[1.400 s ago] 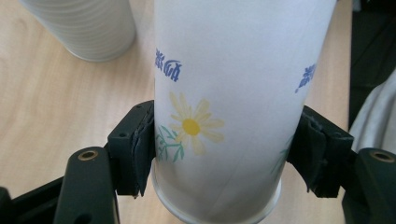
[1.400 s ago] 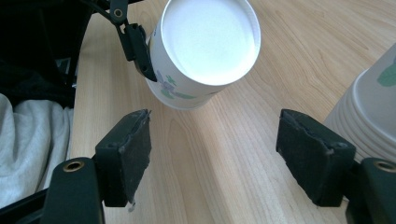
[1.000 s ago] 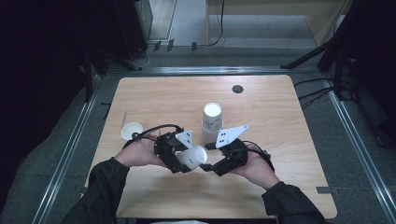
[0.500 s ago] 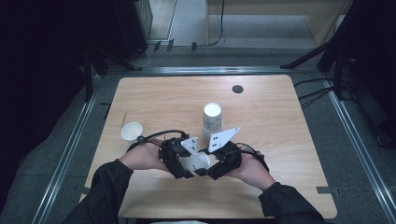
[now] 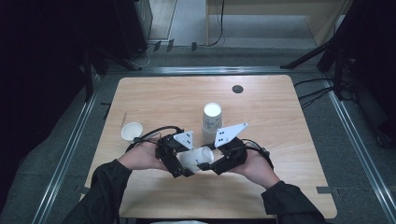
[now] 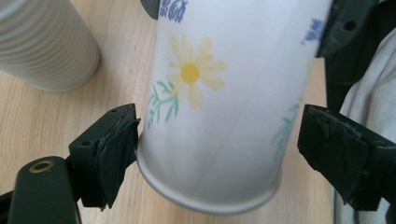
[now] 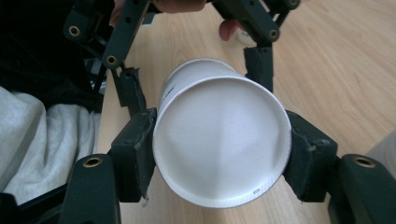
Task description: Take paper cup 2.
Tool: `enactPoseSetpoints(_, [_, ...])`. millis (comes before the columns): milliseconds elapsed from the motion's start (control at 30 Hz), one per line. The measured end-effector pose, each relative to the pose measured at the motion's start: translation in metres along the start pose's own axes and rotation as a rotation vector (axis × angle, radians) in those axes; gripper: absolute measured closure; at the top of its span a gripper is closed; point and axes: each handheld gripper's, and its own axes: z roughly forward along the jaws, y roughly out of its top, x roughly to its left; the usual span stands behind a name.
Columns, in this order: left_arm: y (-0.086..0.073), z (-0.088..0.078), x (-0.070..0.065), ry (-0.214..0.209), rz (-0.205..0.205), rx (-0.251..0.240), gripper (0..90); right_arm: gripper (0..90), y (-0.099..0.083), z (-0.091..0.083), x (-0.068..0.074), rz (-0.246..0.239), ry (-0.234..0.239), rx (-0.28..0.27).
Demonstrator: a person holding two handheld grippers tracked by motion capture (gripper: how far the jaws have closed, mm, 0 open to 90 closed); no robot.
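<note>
Black pads of the right gripper [image 7: 219, 158] are clamped on both sides of the paper cup [image 7: 219, 154], pinching it at its base end, whose flat white bottom faces that gripper's camera. Its jaws have just been closing, and the cup sits squarely between them. Over on the other side, the left gripper [image 6: 219, 154] has let go: its jaws have just been opening, and in the left gripper view a clear gap shows between the right pad and the cup's wall, while the left pad sits right at the rim, touching or not I cannot tell. That wall carries a yellow daisy with green sprigs. From the high view, the cup [image 5: 196, 159] lies on its side between the two grippers, left gripper [image 5: 180, 161] and right gripper [image 5: 212, 163], above the near middle of the wooden table [image 5: 280, 121]. Just beyond stands a stack of paper cups [image 5: 212, 122]. Far left of the hands sits a small white bowl [image 5: 131, 131].
</note>
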Motion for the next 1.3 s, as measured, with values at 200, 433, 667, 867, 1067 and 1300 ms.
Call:
enactPoseSetpoints(200, [-0.005,-0.01,0.001,-0.002,-0.022,-0.105,11.0,34.9,0.0,-0.011,-0.003,0.006,0.002,-0.058])
enactPoseSetpoints(433, [-0.01,-0.013,0.001,0.0,-0.047,-0.176,11.1,34.8,0.002,-0.021,-0.005,0.018,0.009,-0.105])
enactPoseSetpoints(667, [-0.013,-0.015,-0.001,-0.039,-0.066,-0.259,12.6,34.8,0.003,-0.03,-0.005,0.035,0.028,-0.151])
enactPoseSetpoints(867, [-0.014,-0.013,-0.002,-0.05,-0.068,-0.294,12.7,34.8,0.005,-0.031,-0.004,0.042,0.052,-0.185])
enactPoseSetpoints(1067, [-0.013,-0.013,-0.003,-0.049,-0.058,-0.32,13.0,34.9,0.007,-0.029,-0.002,0.041,0.074,-0.199])
enactPoseSetpoints(1300, [-0.015,-0.018,-0.004,-0.047,-0.039,-0.356,19.8,34.9,0.009,-0.028,-0.001,0.042,0.087,-0.217])
